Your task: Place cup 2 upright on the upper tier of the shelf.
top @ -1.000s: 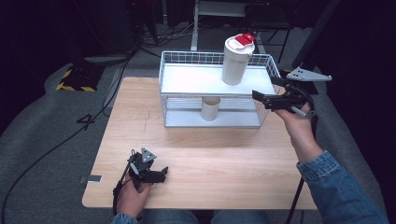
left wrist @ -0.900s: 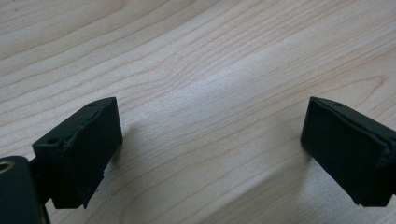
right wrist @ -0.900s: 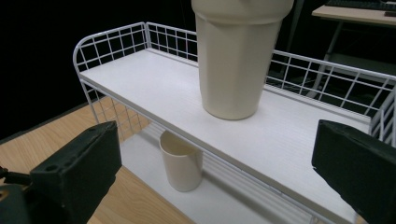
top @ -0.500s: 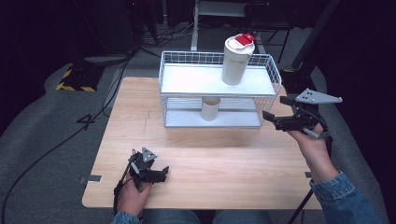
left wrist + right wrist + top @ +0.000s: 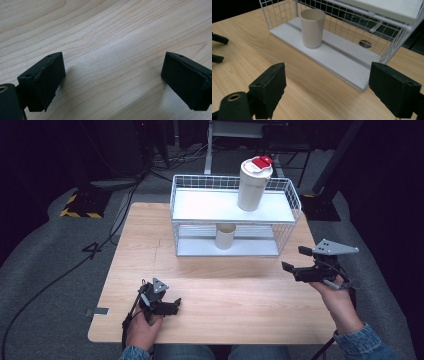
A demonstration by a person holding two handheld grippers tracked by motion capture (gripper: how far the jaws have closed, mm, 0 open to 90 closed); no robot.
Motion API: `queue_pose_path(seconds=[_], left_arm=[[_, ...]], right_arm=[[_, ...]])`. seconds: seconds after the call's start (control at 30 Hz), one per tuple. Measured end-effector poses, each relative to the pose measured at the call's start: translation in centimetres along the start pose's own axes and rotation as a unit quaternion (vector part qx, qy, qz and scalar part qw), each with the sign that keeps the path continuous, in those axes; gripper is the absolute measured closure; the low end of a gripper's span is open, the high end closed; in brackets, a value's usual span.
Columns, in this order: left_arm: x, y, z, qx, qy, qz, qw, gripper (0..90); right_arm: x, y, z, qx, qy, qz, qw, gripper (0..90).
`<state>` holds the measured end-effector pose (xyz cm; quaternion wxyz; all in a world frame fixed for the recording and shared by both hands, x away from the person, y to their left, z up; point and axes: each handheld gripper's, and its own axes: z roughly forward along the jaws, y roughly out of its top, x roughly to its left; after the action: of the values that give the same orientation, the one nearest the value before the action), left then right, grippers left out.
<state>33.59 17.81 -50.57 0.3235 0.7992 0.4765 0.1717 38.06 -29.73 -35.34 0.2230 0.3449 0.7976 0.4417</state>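
We see a tall cream tumbler (image 5: pixel 254 185) with a red-and-white lid standing upright on the wire rack's (image 5: pixel 185 227) top shelf, toward its right. Directly below, a short beige cup (image 5: pixel 312 28) stands upright on the lower shelf, apparently empty.

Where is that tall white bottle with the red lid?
In the high view, the bottle stands on the wire rack's top shelf, right side, above the beige cup.

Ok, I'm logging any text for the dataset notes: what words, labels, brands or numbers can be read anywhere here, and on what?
"4": dark mark on the grey floor left of the table.
Tumbler with red lid on the wire rack: no print can be made out.
Beige cup on the lower shelf: plain, no text.
Left tool and right tool: no lettering.
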Motion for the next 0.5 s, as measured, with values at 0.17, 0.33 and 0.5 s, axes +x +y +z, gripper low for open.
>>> queue_pose_path(seconds=[0.17,0.33,0.5], left_arm=[[0.0,0.0,0.0,0.000,0.000,0.000,1.0000,6.1],[0.0,0.0,0.0,0.000,0.000,0.000,1.0000,6.1],[0.0,0.0,0.0,0.000,0.000,0.000,1.0000,6.1]], right_arm=[[0.6,-1.9,0.6,0.009,0.009,0.008,0.9999,15.1],[1.3,-3.7,1.4,0.016,-0.004,0.009,0.9998,15.2],[1.8,-5.6,2.2,0.022,-0.002,0.023,0.9995,15.2]])
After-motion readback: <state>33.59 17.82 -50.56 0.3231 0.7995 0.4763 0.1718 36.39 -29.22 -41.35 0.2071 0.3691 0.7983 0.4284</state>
